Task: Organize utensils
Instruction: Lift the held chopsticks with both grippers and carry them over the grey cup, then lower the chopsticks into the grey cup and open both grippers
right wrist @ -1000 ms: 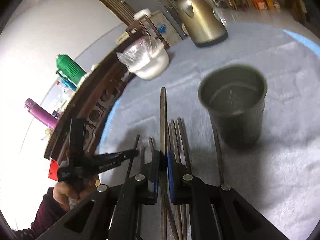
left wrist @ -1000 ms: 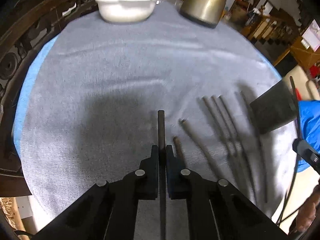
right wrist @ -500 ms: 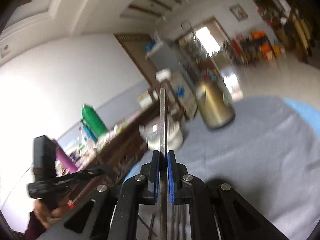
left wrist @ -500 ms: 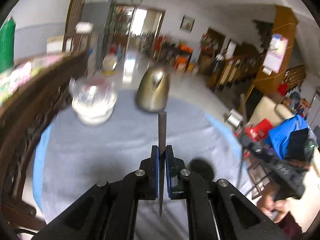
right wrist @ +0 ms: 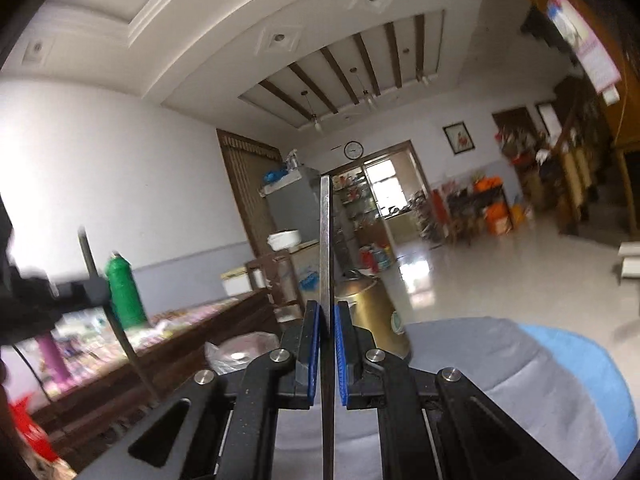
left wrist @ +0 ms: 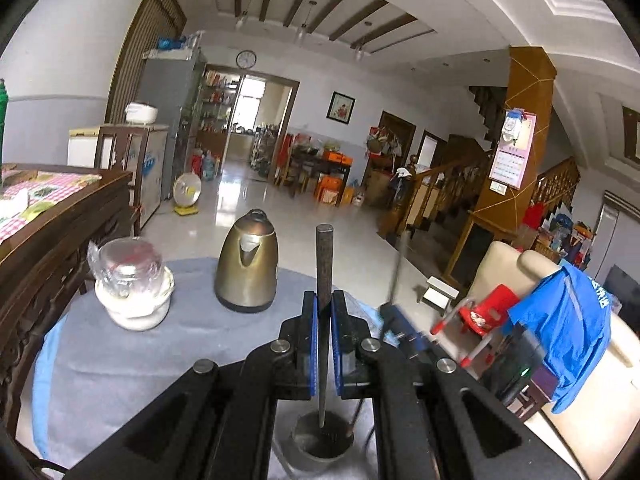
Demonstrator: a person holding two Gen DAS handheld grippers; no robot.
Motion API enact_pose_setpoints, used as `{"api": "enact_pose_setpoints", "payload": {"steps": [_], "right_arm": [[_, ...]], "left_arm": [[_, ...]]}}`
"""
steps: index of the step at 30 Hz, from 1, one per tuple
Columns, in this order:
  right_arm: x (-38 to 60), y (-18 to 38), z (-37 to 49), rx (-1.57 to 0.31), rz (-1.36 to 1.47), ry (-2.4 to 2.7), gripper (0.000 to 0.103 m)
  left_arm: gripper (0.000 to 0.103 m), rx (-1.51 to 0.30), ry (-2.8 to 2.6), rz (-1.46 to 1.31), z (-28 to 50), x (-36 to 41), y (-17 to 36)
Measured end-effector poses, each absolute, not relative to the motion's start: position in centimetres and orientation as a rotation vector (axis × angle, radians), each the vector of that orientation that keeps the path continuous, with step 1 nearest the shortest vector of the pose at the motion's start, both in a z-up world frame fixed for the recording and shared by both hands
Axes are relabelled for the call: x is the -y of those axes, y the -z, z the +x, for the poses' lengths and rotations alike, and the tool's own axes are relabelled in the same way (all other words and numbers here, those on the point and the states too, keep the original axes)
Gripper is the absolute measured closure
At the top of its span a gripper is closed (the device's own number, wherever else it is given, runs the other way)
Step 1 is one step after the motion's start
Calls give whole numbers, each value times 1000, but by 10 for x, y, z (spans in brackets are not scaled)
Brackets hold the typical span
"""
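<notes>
On the grey tablecloth (left wrist: pixel 120 364), at eleven o'clock from my left gripper (left wrist: pixel 324 344), stands the brass kettle (left wrist: pixel 247 264), the white bowl (left wrist: pixel 134 304) at ten. My left jaws clamp one dark chopstick (left wrist: pixel 323 256) upright, its lower tip inside the metal cup (left wrist: pixel 320 442) at six. My right gripper (right wrist: pixel 328 356) pinches another chopstick (right wrist: pixel 326 248) upright, the kettle (right wrist: pixel 376 312) just behind.

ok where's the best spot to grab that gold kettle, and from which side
Take the kettle by the loop handle on top of its lid, coming straight down. The body is smooth, wide and tapered, likely too broad for the jaws. Both grippers are shut on chopsticks now, so one must be freed first.
</notes>
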State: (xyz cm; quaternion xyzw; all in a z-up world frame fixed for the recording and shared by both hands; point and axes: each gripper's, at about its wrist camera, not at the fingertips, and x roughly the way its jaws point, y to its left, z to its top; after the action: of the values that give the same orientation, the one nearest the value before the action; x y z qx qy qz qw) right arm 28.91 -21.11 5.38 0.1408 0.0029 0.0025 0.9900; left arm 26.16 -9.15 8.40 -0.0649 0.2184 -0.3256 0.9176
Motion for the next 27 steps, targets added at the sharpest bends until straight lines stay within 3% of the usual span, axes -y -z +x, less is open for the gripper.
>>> {"api": "enact_pose_setpoints", "payload": {"steps": [11,18,19,21,23,27], "right_arm": [[195,-5,291,-142,183,-28,95],[209,6,268,-279,226,-108,92],[212,5,266,-312,243,-112,89],[223,6,259,-344,283,-121,72],[237,5,243,-324,347,-135,33],[254,4,199,-235,430,-123,33]], "left_arm": [[96,-571,693,-88,269,121,-12],[96,-638,723,-63,259,115,-4],[94,-639,717,-55,258,112,-5],[83,-651,707,-51,258,102,-5],[69,-642,691,-68,255,85,-7],[60,-623,622,-116,250,42,-4]]}}
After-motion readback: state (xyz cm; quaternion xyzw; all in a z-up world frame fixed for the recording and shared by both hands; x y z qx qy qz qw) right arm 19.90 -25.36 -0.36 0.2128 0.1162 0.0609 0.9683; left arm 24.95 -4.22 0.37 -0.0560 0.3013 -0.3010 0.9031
